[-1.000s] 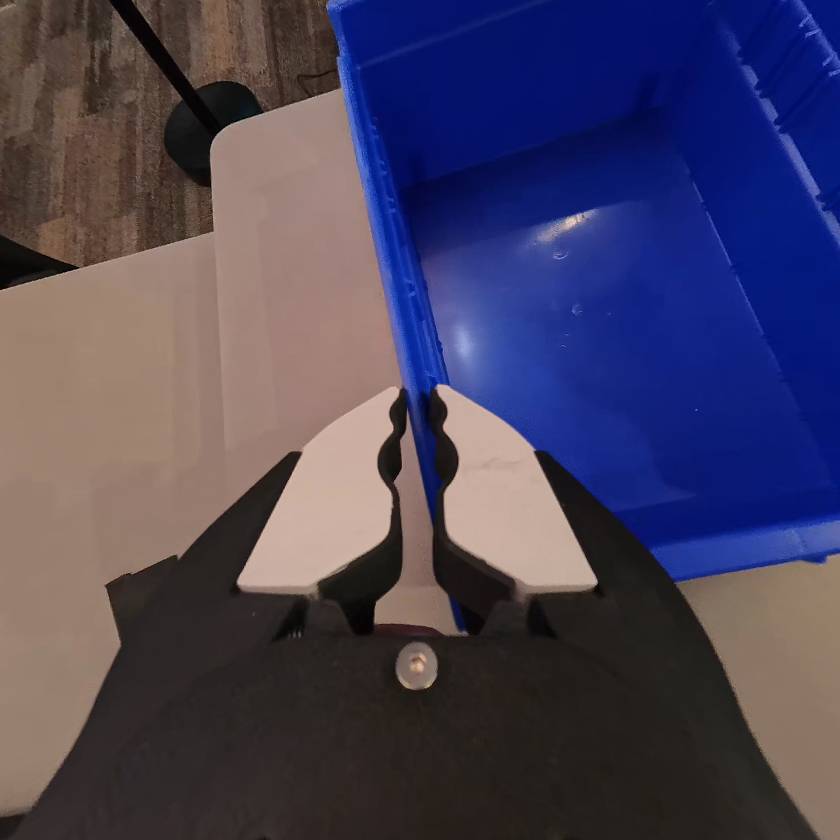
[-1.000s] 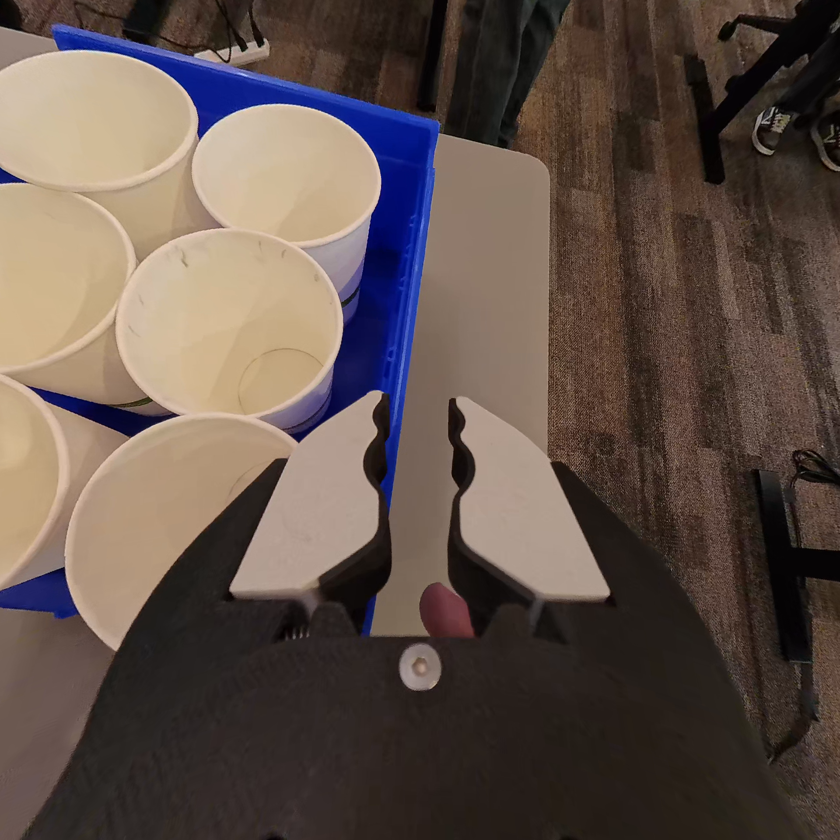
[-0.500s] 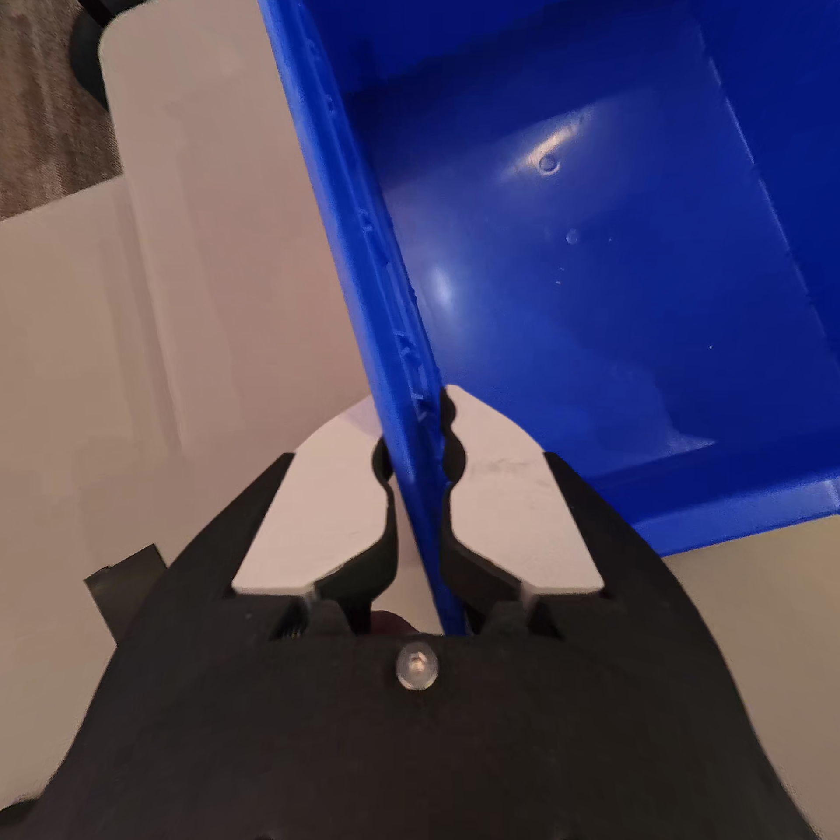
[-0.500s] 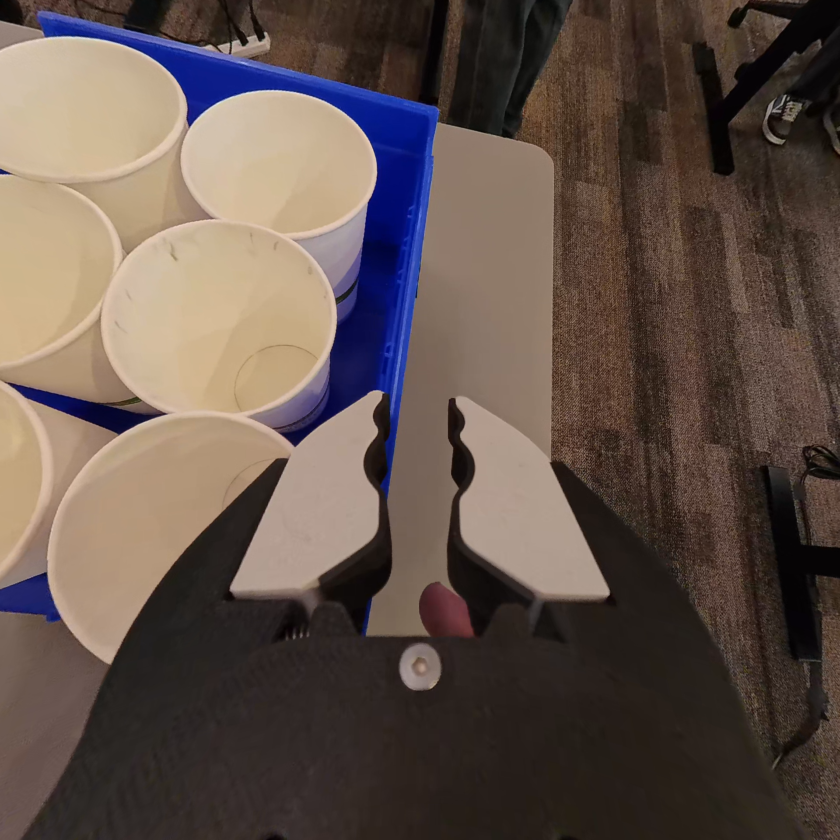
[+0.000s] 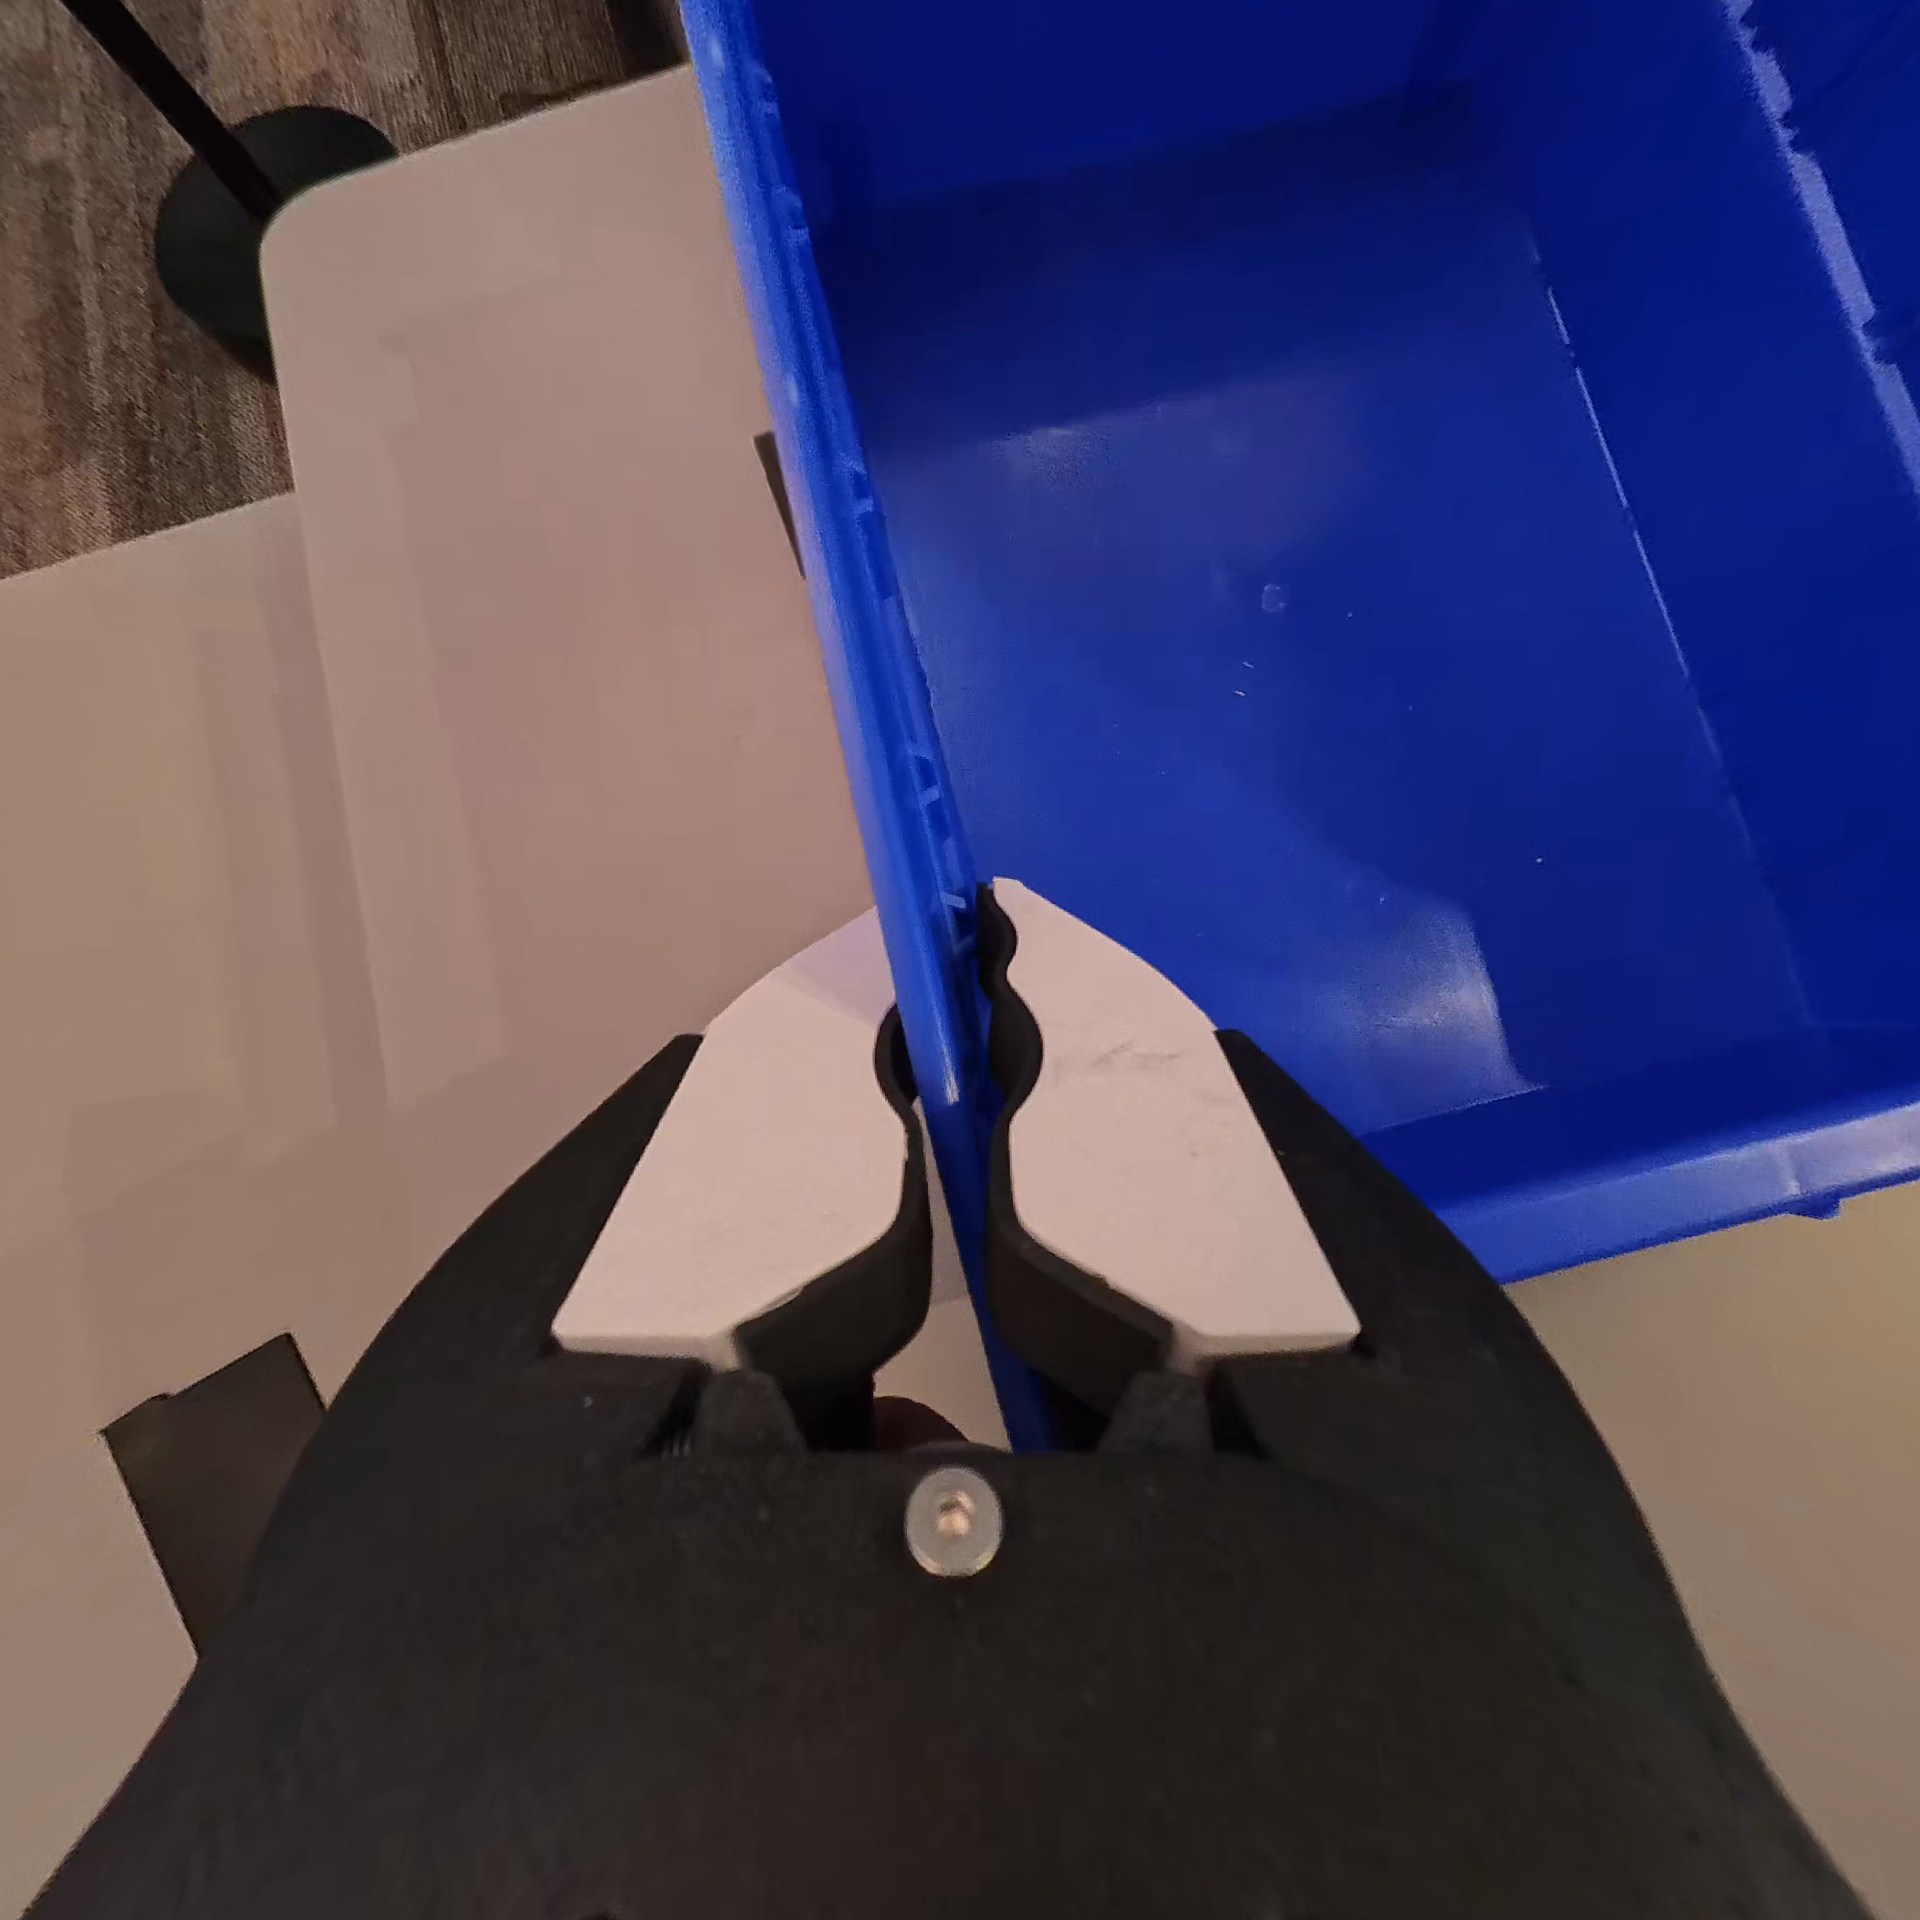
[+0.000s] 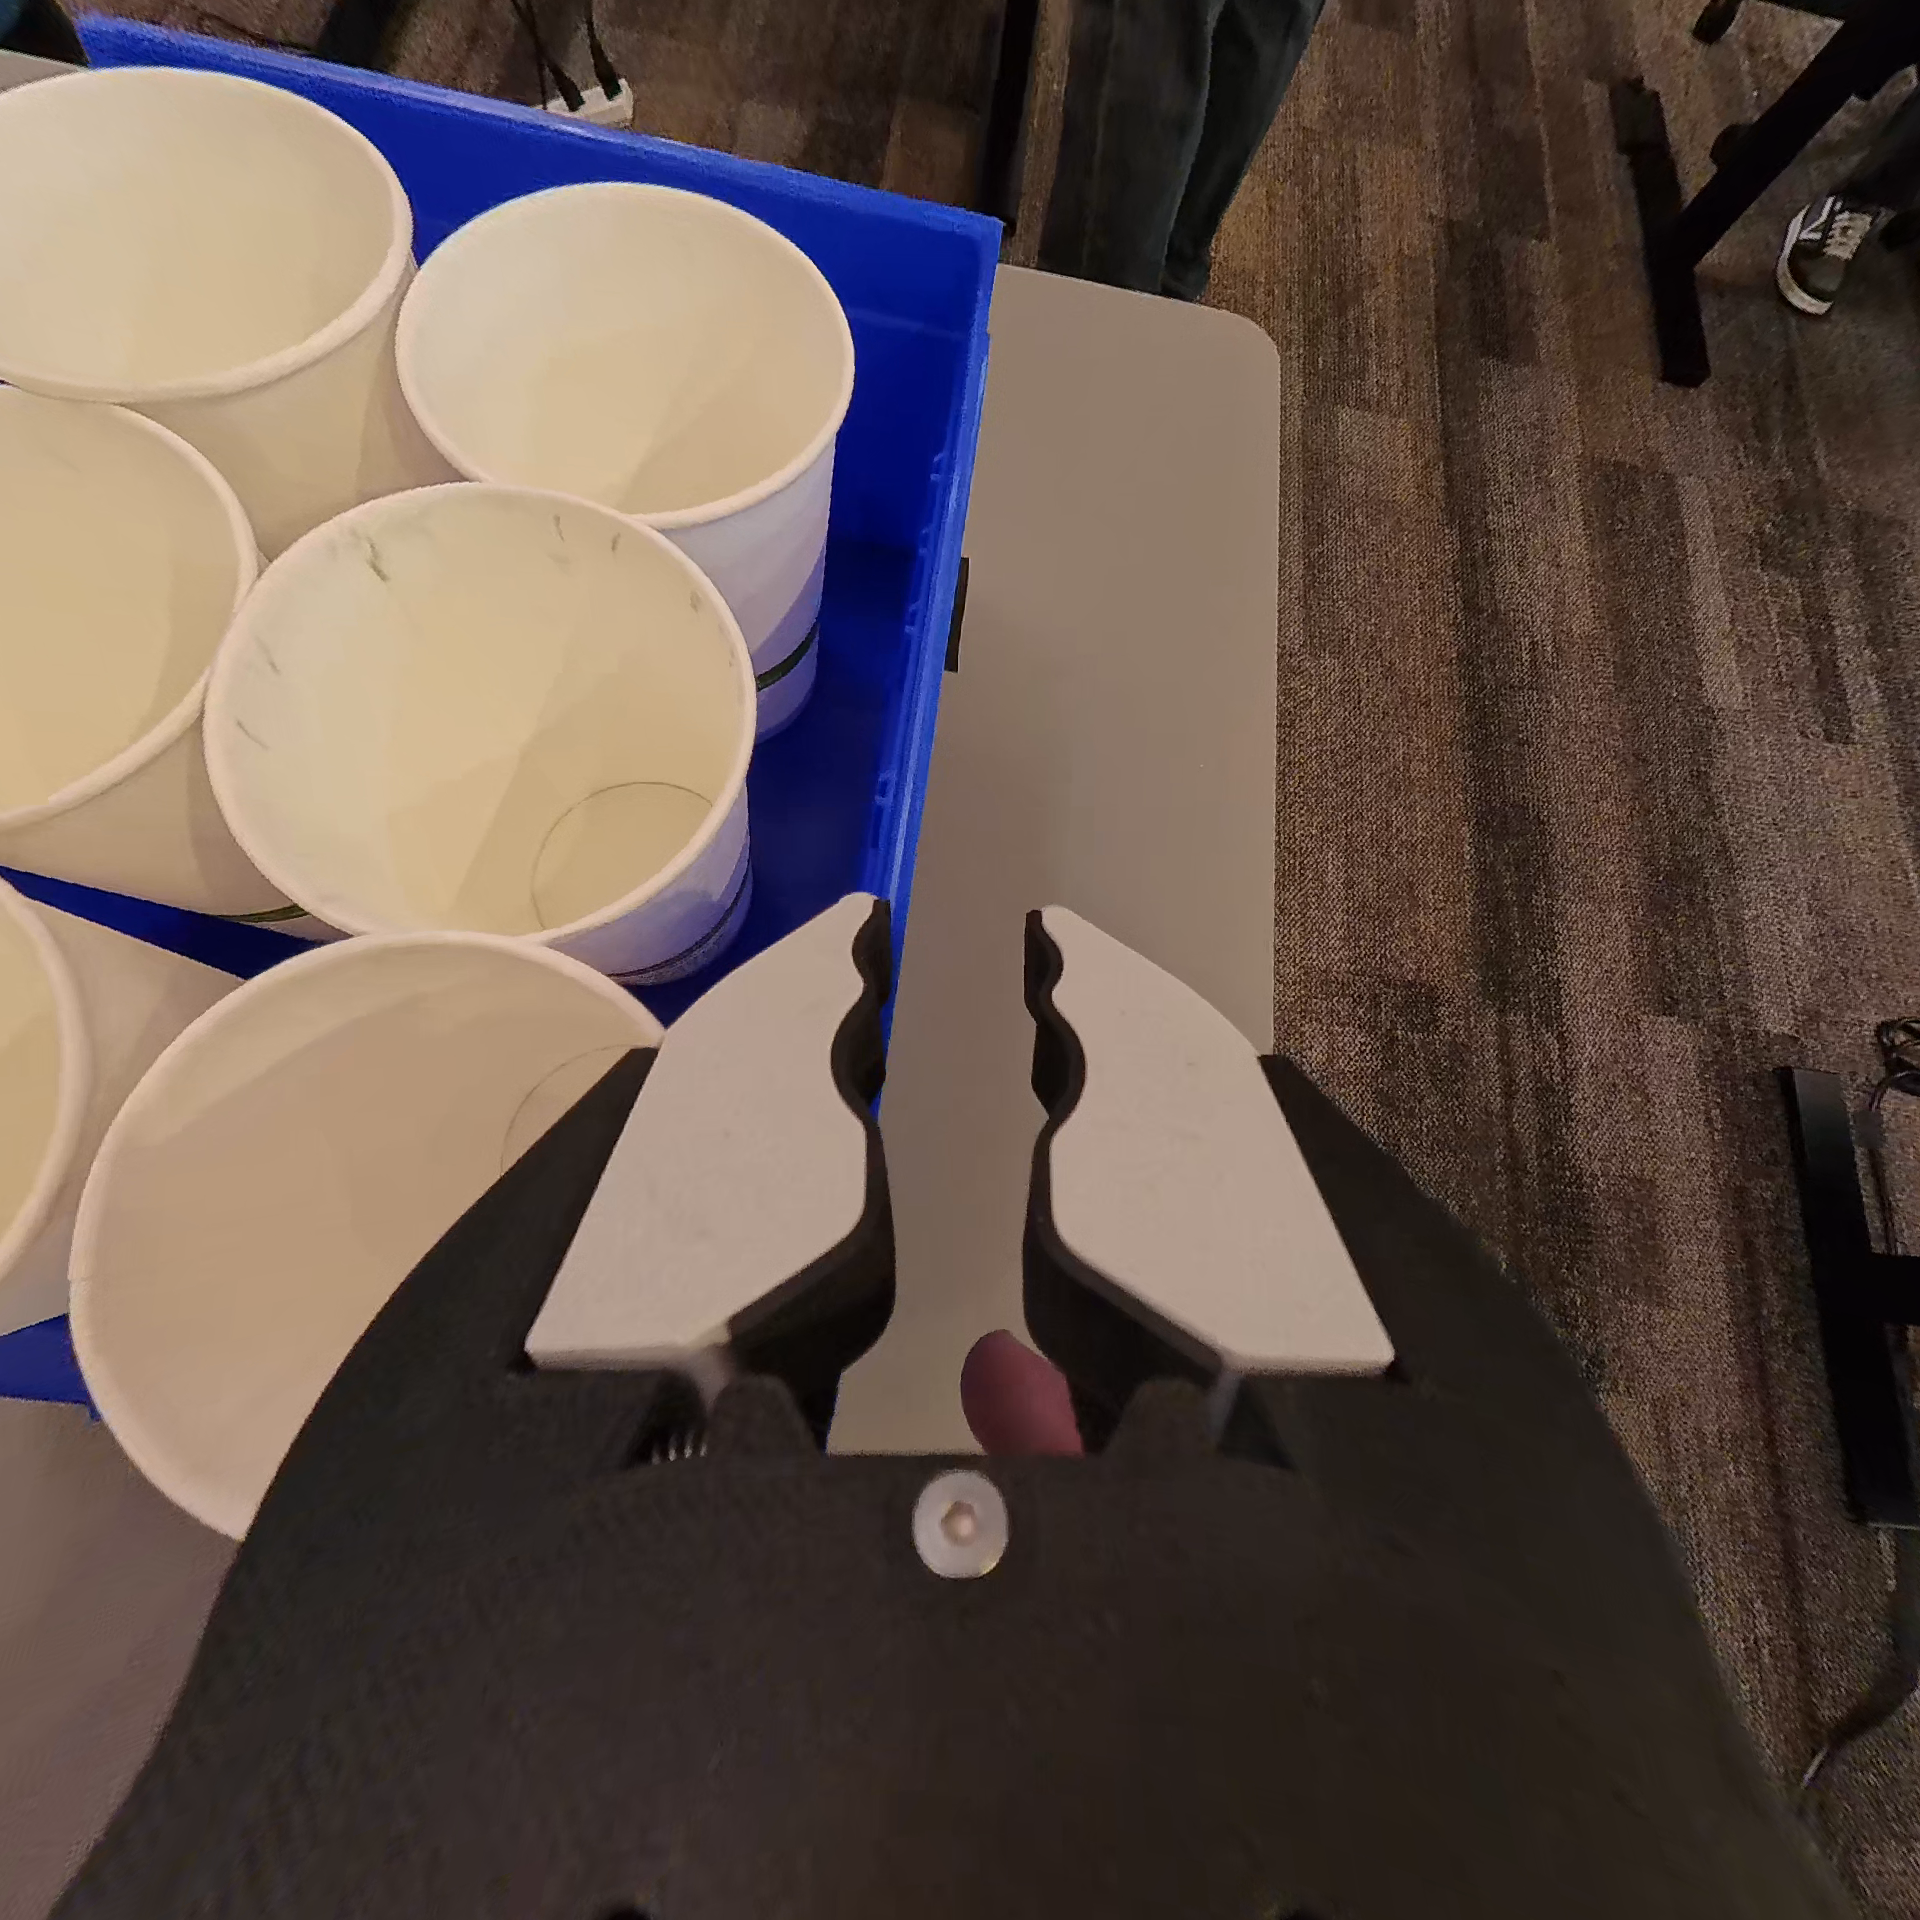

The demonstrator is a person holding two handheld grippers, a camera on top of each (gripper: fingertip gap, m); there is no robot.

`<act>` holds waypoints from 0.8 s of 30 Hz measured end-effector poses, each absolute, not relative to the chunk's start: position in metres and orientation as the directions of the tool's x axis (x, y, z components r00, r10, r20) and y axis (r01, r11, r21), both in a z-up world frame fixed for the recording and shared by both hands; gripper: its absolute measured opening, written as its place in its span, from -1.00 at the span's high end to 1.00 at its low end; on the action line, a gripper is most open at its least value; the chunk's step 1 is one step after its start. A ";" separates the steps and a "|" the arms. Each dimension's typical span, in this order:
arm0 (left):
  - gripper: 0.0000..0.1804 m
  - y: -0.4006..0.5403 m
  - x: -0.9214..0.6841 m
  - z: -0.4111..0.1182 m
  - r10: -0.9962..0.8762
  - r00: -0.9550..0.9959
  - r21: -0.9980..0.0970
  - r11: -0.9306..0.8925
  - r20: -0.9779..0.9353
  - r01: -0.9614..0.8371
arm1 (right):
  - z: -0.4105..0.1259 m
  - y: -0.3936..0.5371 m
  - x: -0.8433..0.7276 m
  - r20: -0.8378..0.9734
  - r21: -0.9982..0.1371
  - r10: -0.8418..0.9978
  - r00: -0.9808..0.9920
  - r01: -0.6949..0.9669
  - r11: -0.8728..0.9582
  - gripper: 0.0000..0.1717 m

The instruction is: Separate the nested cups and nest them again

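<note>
In the left wrist view, the left tool (image 5: 951, 997) is pinching the near left wall of an empty blue bin (image 5: 1299, 675), one finger lying outside the wall and the other inside it, both pads pressing against the plastic with only the wall's thickness between them. Beyond the fingers, the bin's bare glossy floor is catching a soft light, and to its left the pale desk (image 5: 468, 727) is running back toward a black round stand base (image 5: 260, 218) on the carpet. In the right wrist view, the right tool (image 6: 958, 997) is hovering over the grey desk (image 6: 1122, 623) with a narrow gap between its fingers and nothing in it; its left finger is lying just beside the right wall of a second blue bin (image 6: 935, 468). The white paper cups (image 6: 478, 717) are standing separately inside that bin, rims up and crowding one another, the nearest one (image 6: 312, 1195) leaning toward the tool. Farther back, a person's dark trouser legs (image 6: 1174, 135) are standing on the patterned carpet past the desk's far corner.
</note>
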State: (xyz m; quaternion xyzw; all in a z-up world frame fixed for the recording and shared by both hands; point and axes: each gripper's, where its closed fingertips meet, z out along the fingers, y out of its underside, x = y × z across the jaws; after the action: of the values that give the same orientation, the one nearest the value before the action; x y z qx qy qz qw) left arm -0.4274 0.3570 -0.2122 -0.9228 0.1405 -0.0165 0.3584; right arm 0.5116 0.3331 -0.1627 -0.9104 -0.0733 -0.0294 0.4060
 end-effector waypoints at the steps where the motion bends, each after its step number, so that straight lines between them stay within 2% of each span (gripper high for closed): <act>1: 0.94 0.358 -0.426 -0.210 -0.276 0.958 -0.673 -0.696 -0.074 -0.253 | -0.163 0.333 0.511 0.109 -0.735 0.114 0.987 0.158 -0.659 0.72; 8: 0.94 0.359 -0.422 -0.198 -0.288 0.954 -0.705 -0.659 -0.084 -0.261 | -0.168 0.334 0.506 0.120 -0.711 0.133 0.984 0.179 -0.680 0.76; 13: 0.94 0.358 -0.421 -0.192 -0.296 0.951 -0.716 -0.643 -0.093 -0.270 | -0.144 0.332 0.503 0.183 -0.720 0.133 0.974 0.225 -0.657 0.76; 17: 0.94 0.357 -0.424 -0.187 -0.296 0.951 -0.723 -0.636 -0.095 -0.270 | -0.145 0.312 0.515 0.199 -0.658 0.159 0.967 0.252 -0.710 0.76; 21: 0.94 0.357 -0.425 -0.188 -0.298 0.951 -0.724 -0.636 -0.089 -0.267 | -0.162 0.288 0.511 0.114 -0.611 0.237 0.965 0.256 -0.749 0.77; 24: 0.94 0.356 -0.425 -0.188 -0.296 0.951 -0.723 -0.637 -0.088 -0.265 | -0.169 0.286 0.499 0.056 -0.630 0.277 0.959 0.250 -0.736 0.86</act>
State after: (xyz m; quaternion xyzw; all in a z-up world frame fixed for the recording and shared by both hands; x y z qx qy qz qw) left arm -0.4248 0.3563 -0.1882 -0.9046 0.1553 -0.0195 0.3965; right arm 0.4990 0.2857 -0.1690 -0.9313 -0.1415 0.0207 0.3349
